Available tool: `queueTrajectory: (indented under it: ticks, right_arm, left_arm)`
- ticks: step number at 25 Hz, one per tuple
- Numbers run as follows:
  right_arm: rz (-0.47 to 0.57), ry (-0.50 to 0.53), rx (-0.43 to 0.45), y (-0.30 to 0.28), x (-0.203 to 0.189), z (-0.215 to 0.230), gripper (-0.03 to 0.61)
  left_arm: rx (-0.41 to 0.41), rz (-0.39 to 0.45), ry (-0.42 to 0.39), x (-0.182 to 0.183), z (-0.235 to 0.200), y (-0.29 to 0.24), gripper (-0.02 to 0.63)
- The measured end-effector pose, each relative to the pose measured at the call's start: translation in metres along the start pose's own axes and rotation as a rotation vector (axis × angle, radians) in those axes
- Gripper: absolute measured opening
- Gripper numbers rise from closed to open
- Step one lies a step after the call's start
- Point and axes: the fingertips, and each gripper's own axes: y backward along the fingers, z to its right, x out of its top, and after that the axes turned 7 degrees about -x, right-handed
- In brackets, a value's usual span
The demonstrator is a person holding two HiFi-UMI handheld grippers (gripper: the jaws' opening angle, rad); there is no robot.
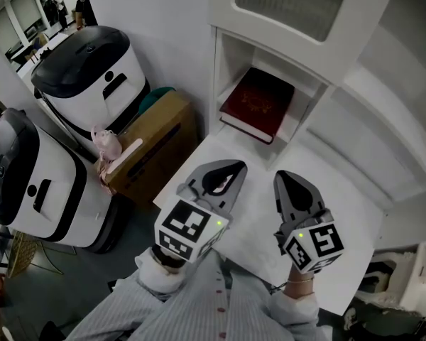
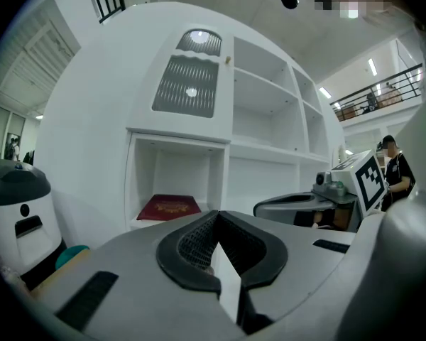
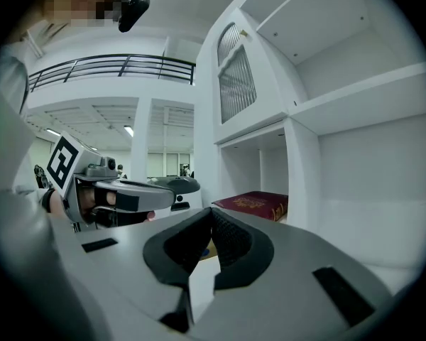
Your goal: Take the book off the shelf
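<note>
1. Book position: the dark red hardcover book (image 1: 258,104) with a gold emblem on its cover lies flat on the floor of the lowest left compartment of the tall white shelf unit (image 1: 216,77). Nothing touches it.
2. The left hand-held gripper (image 1: 231,168) is clenched, with its dark ribbed pads meeting at the tip and nothing between them. It points roughly level toward the shelf unit and is well short of the book.
3. The right hand-held gripper (image 1: 282,177) is likewise closed and empty. It is held just beside the left one, aimed the same way.
4. Both hover over the flat white bench (image 1: 255,226) that runs in front of the shelf unit.
5. In the left gripper view the book (image 2: 169,207) shows above and left of the closed tip (image 2: 216,215). In the right gripper view it (image 3: 254,203) sits just right of the tip (image 3: 211,213).
6. Left of the bench stand a brown cardboard box (image 1: 156,144) and two white-and-black machines (image 1: 92,69).
</note>
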Motion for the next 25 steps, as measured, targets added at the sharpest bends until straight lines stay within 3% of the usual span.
queueTrajectory:
  ticks: [15,25]
  right_arm:
    - [-0.037,-0.004,-0.083,-0.037,-0.002,0.019,0.014]
    - [-0.052,-0.031,-0.088,-0.051,-0.012,0.03,0.014]
  left_arm:
    - [-0.058,-0.06,0.022,-0.011,-0.051,-0.045,0.011]
    - [-0.039,-0.092,0.03,-0.025,-0.071,-0.057,0.011]
